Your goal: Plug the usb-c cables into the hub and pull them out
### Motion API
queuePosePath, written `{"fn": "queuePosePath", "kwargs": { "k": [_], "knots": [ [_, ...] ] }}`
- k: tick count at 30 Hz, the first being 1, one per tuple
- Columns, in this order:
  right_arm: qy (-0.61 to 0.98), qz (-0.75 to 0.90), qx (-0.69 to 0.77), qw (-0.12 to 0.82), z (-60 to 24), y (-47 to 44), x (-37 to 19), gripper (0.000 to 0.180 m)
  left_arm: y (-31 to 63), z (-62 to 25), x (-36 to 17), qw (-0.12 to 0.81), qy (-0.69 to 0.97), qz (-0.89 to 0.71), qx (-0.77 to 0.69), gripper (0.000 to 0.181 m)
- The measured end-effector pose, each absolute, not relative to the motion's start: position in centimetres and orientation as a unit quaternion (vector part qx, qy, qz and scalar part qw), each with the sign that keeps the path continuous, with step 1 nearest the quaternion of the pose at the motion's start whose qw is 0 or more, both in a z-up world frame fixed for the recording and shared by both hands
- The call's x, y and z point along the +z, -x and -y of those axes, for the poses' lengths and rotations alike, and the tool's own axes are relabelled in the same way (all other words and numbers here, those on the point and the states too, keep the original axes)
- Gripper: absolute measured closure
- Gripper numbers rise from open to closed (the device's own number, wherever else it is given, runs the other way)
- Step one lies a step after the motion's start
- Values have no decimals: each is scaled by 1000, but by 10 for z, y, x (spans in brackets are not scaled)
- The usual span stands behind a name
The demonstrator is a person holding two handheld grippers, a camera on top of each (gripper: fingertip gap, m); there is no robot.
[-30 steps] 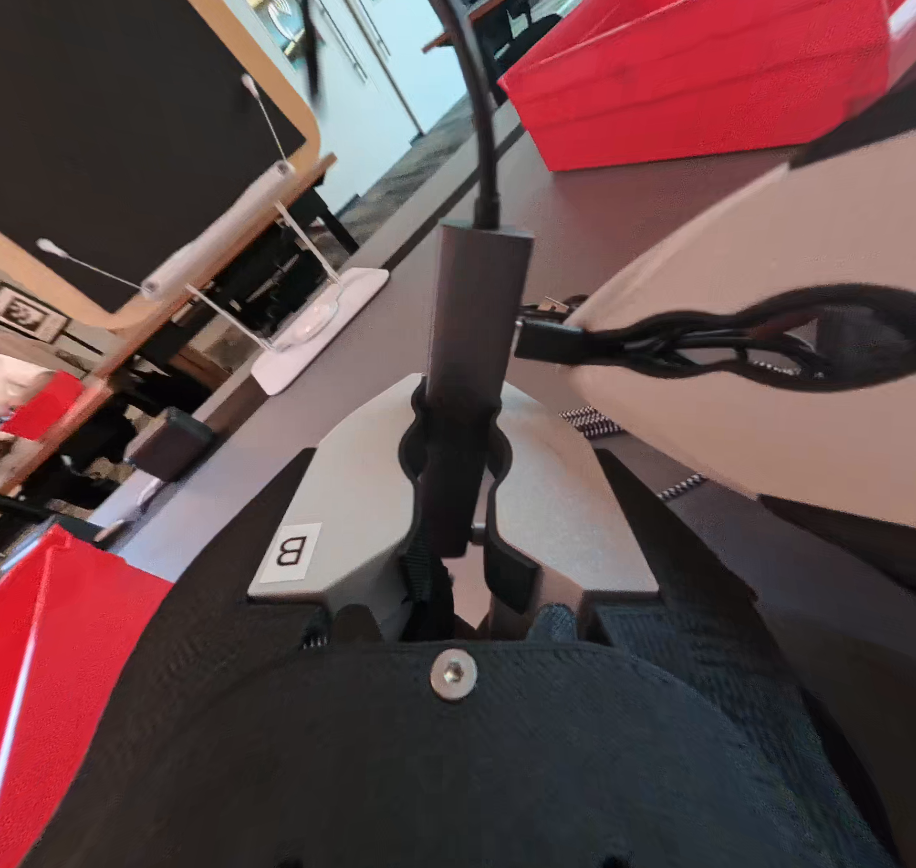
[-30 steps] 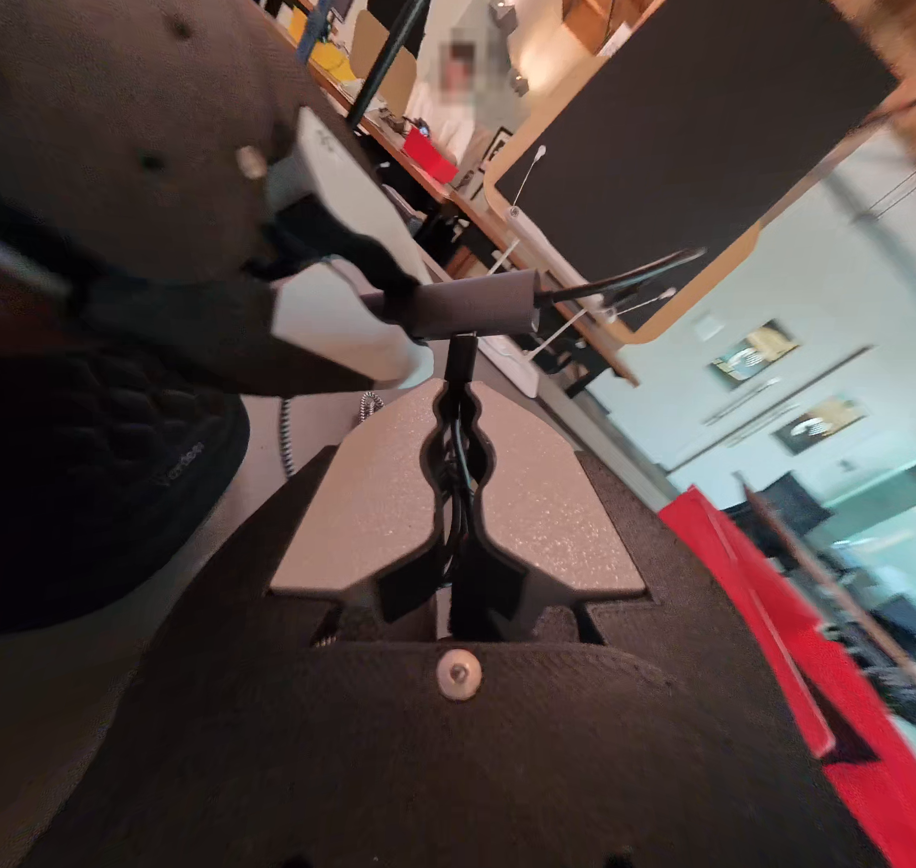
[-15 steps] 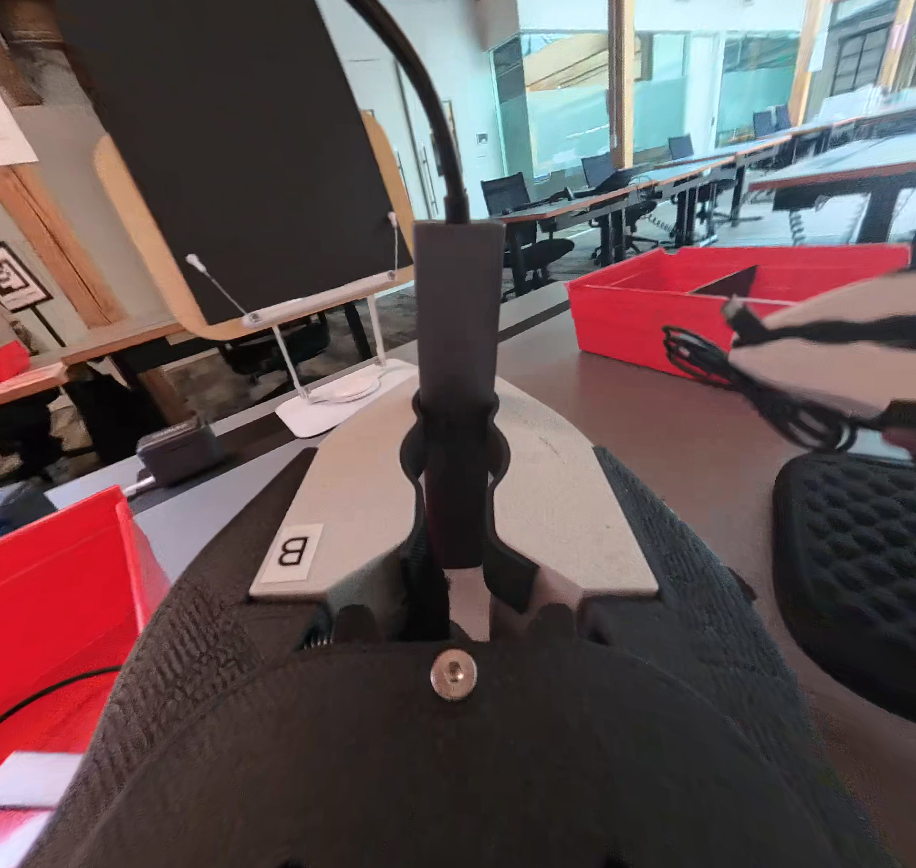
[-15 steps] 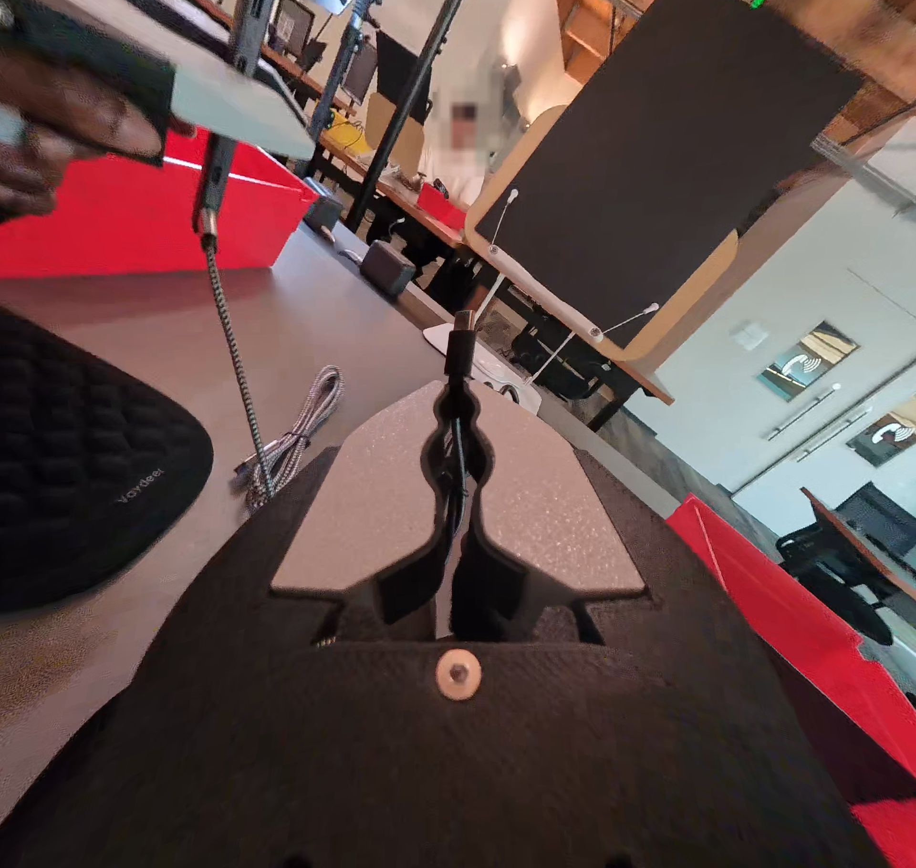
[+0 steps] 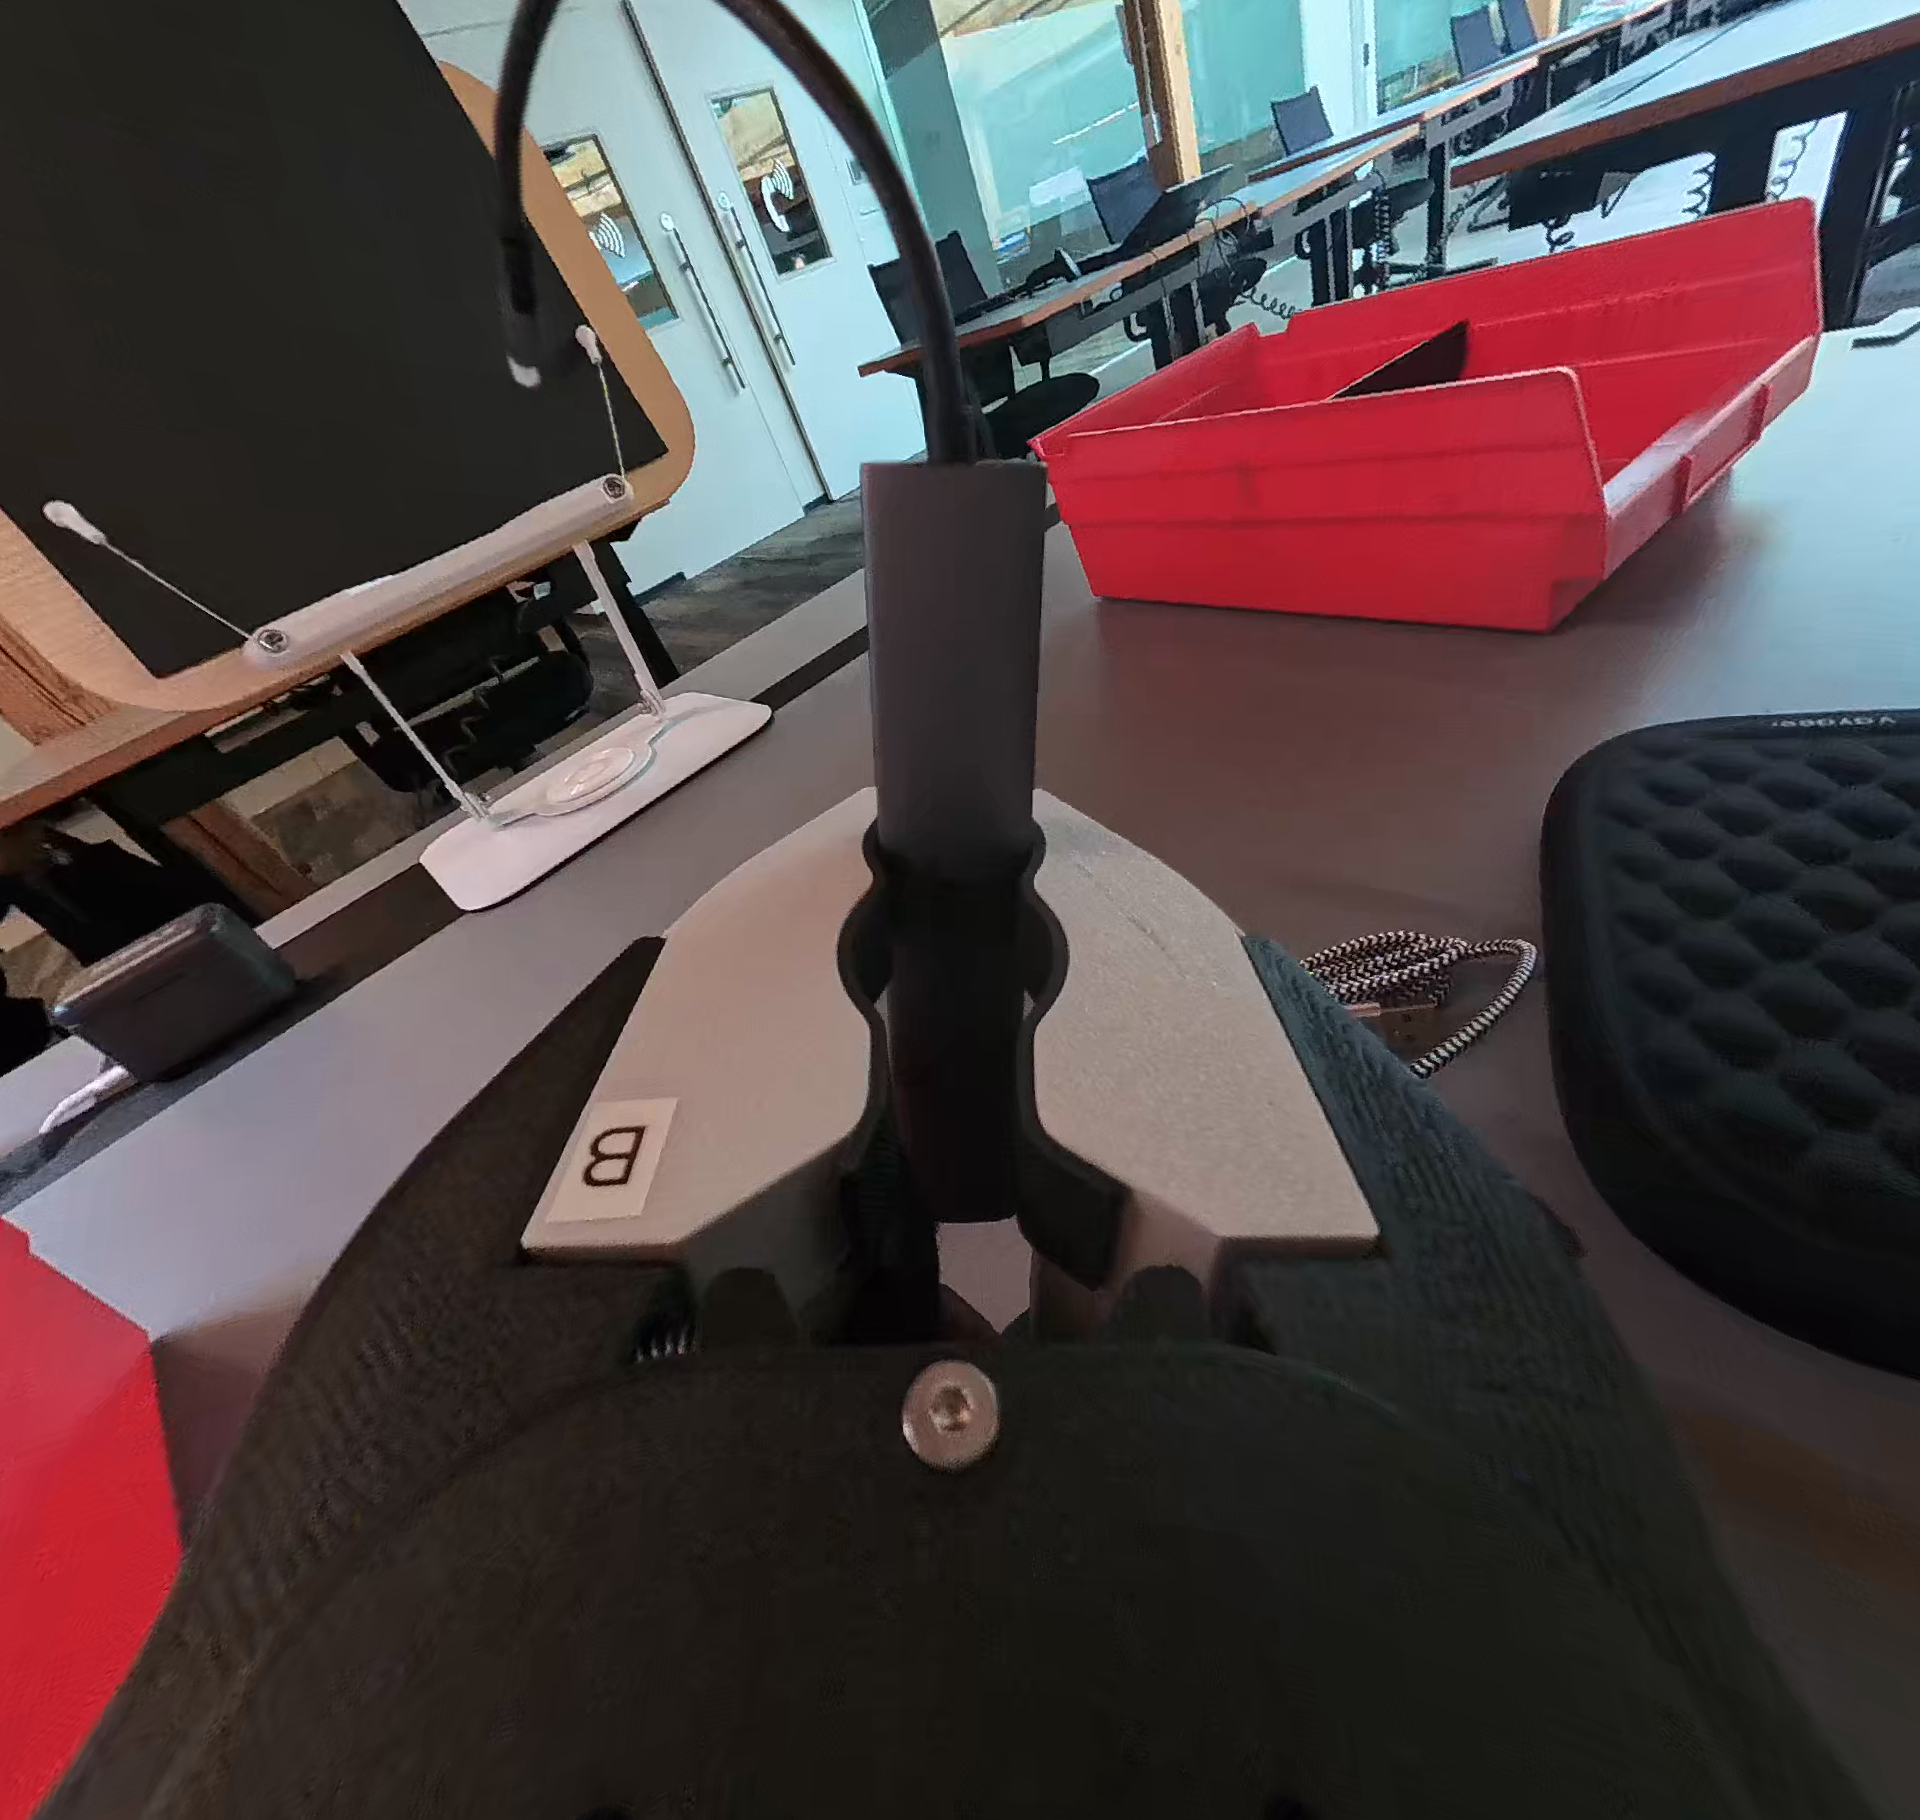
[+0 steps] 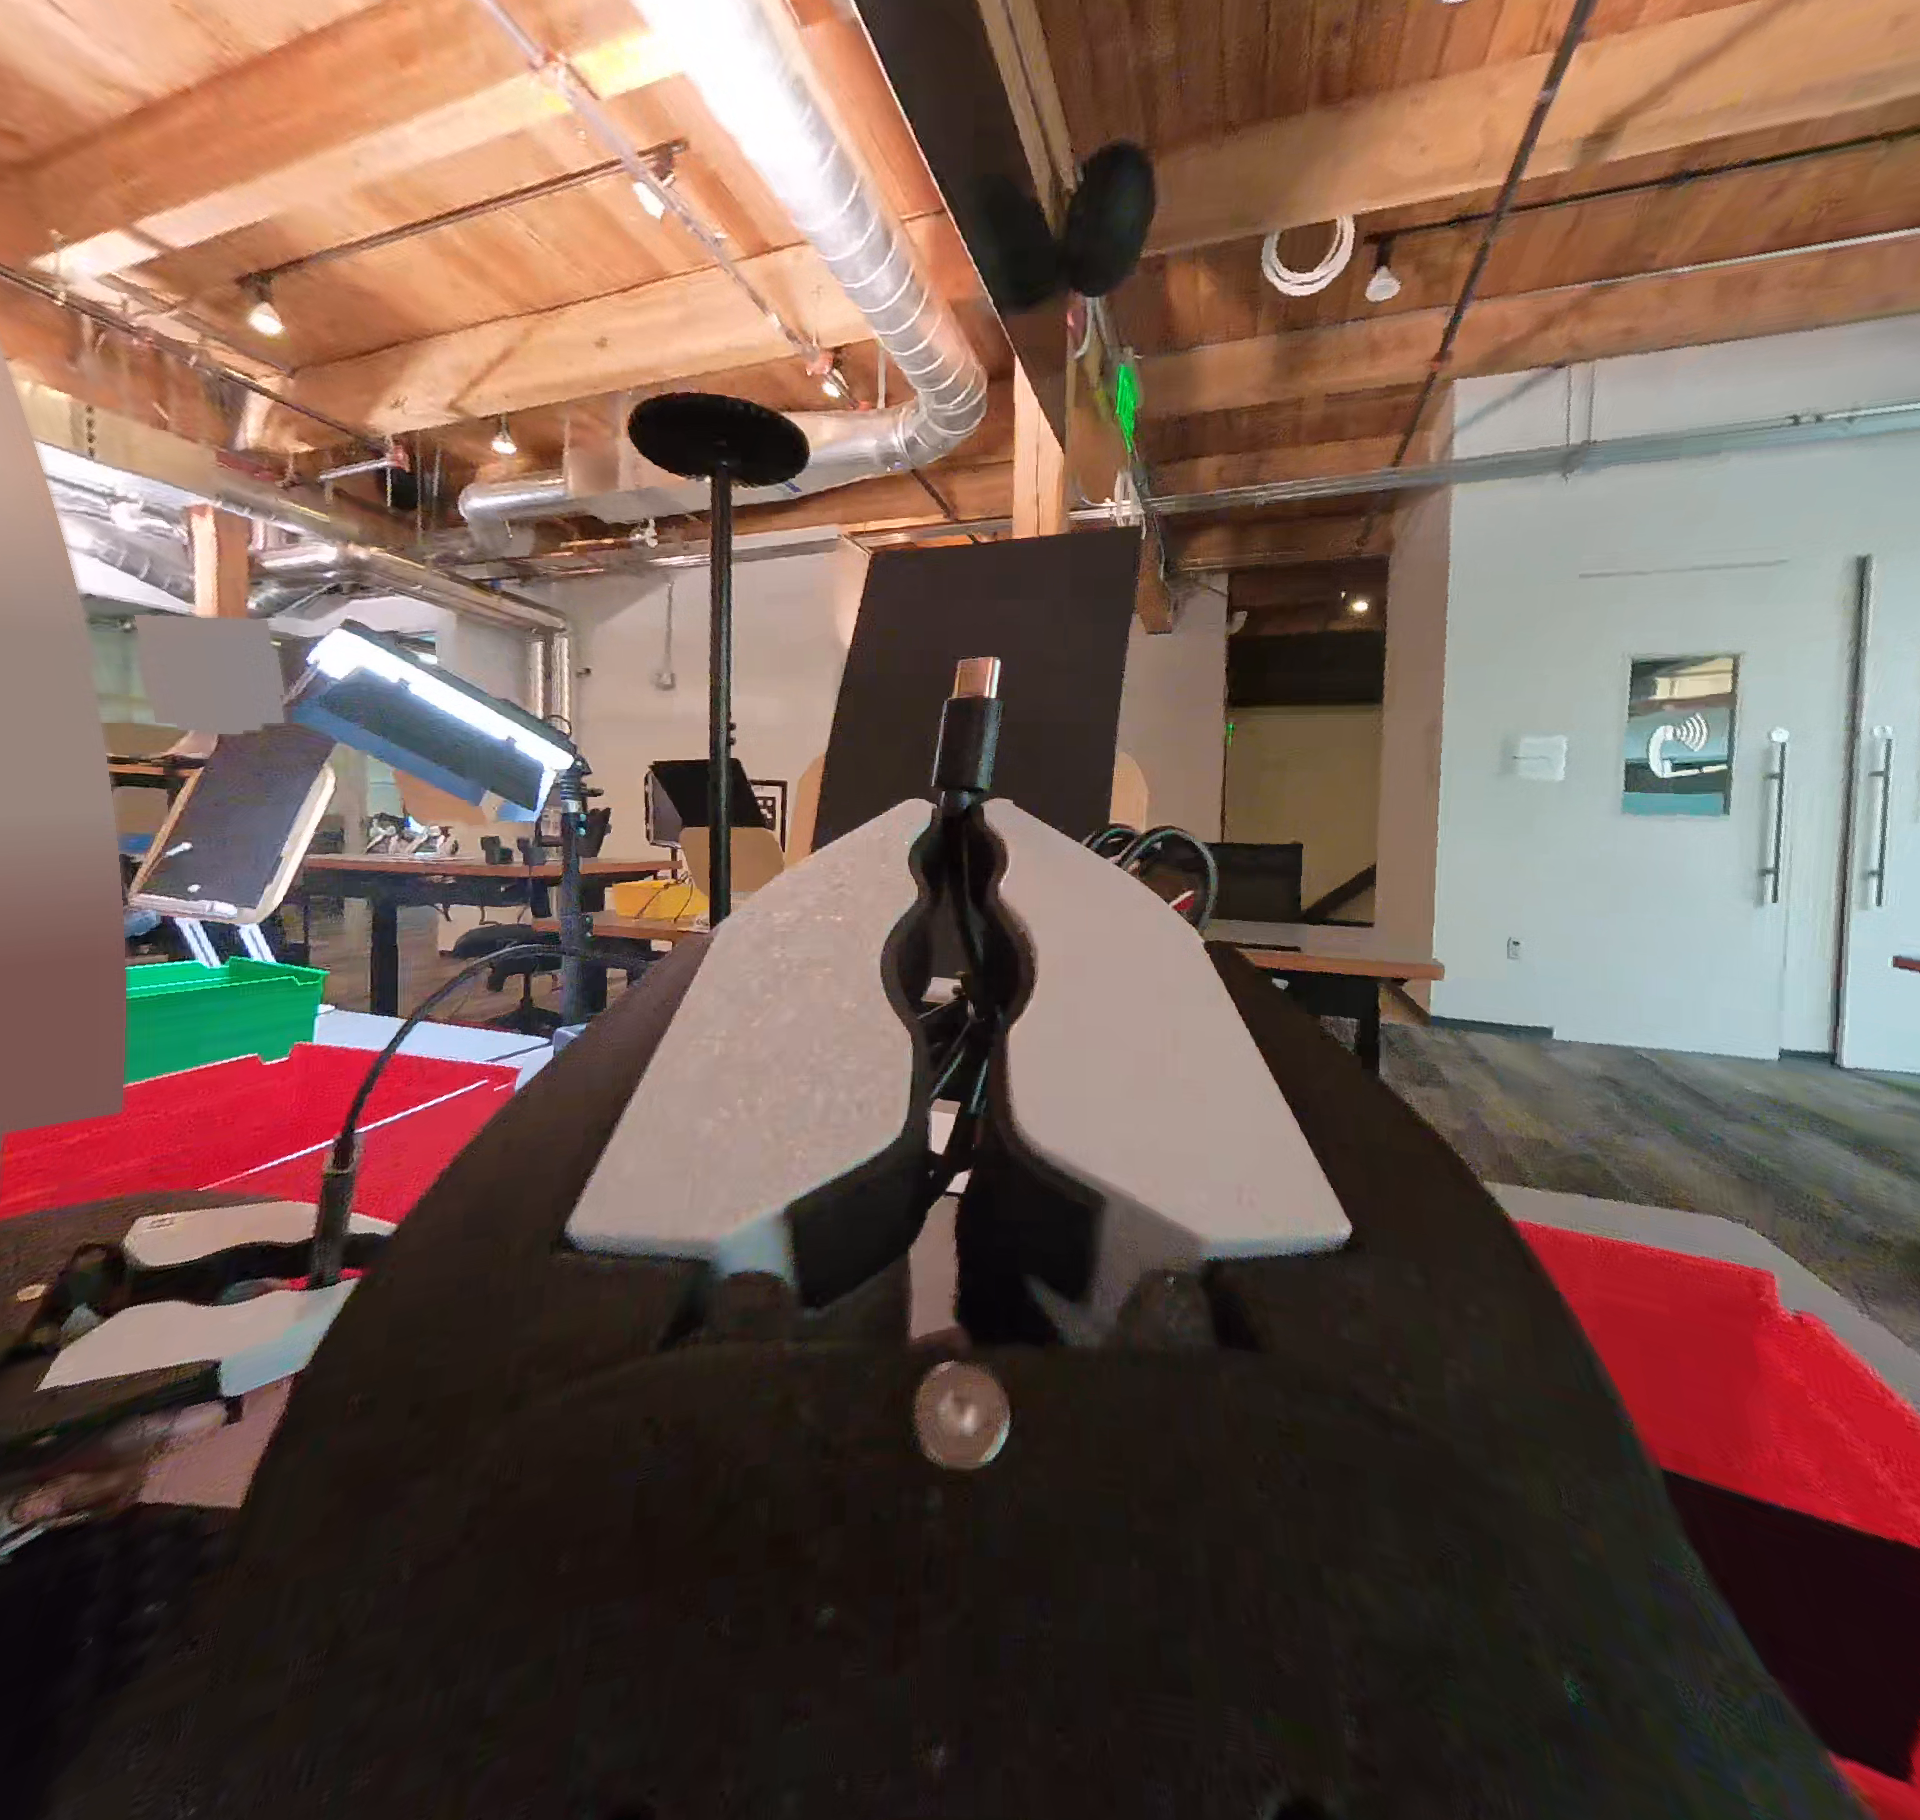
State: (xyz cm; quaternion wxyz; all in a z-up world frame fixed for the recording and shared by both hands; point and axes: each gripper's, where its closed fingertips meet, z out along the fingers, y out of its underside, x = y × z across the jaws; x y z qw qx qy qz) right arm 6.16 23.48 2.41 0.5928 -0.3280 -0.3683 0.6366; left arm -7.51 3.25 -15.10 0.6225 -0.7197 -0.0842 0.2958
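The left gripper (image 5: 951, 939) was pinched tight on the hub (image 5: 951, 658), a dark grey bar standing up out of the jaws with its long axis in line with the fingers. Its own black lead (image 5: 831, 108) arched from the top end and drooped to the left. No cable sat in any of its side ports that I could see.

The right gripper (image 6: 961, 897) was pressed together on a black usb-c cable (image 6: 968, 752), the metal tip poking clear beyond the fingertips and pointing up toward the room's far side, touching nothing. The two were well apart, the hub down low on the left of the plug. For another insertion, I judged, the plug's axis would have to swing round to meet the hub's side squarely, across its length and not along it.

Only the left wrist view showed the table (image 5: 1351, 710), with a braided cable (image 5: 1413, 970) coiled just beside a black padded mat (image 5: 1766, 991) and a red bin (image 5: 1403, 482) farther back. Only the right wrist view showed both tools at once: the left gripper sat small at the lower left, over another red bin (image 6: 208, 1126), with the hub's lead rising from it.
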Motion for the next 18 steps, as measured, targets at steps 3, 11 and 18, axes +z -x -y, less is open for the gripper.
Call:
{"fn": "queuePosePath", "kwargs": {
  "k": [3,11,18],
  "knots": [
    [392,415,574,587,-275,-34,-2,176,75,-32,-149,644,713,110,254,161],
    [572,472,428,517,-365,22,-116,176,80,-28,-147,687,691,164,154,161],
    [654,529,263,472,-396,20,-176,175,78,-27,-145,703,680,160,132,161]
  ]
}}
